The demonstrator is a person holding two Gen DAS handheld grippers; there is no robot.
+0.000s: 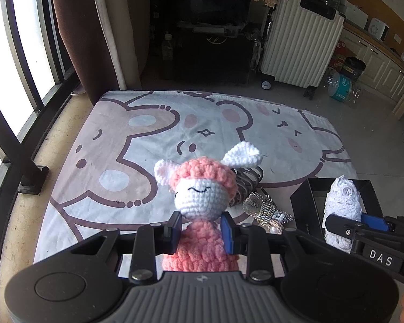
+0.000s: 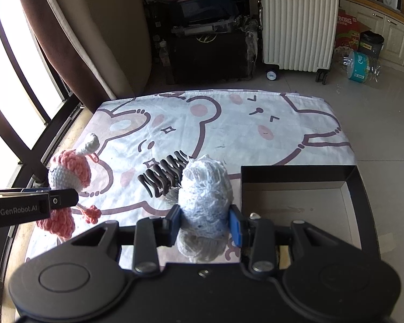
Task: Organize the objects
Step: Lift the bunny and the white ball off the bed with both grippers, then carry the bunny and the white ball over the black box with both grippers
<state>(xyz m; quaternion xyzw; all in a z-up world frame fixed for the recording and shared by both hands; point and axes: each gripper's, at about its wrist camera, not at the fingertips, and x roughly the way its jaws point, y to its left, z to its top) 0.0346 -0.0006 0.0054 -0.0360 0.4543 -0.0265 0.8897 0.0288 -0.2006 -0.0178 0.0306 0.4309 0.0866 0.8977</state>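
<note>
My left gripper (image 1: 201,231) is shut on a pink and white crochet doll (image 1: 199,196), held upright above the cartoon-print cloth (image 1: 148,140); the doll also shows in the right wrist view (image 2: 68,173). My right gripper (image 2: 205,224) is shut on a white lace roll (image 2: 206,191), held just left of an open black box (image 2: 296,207). In the left wrist view the lace roll (image 1: 342,207) and right gripper (image 1: 369,227) sit in front of the black box (image 1: 304,204). A dark claw hair clip (image 2: 165,176) lies on the cloth.
A gold and grey cord bundle (image 1: 264,208) and a pearl piece (image 1: 276,228) lie on the cloth beside the clip (image 1: 245,183). A window rail (image 1: 21,140) runs along the left. A white suitcase (image 2: 299,24), dark boxes and bottles stand beyond the cloth.
</note>
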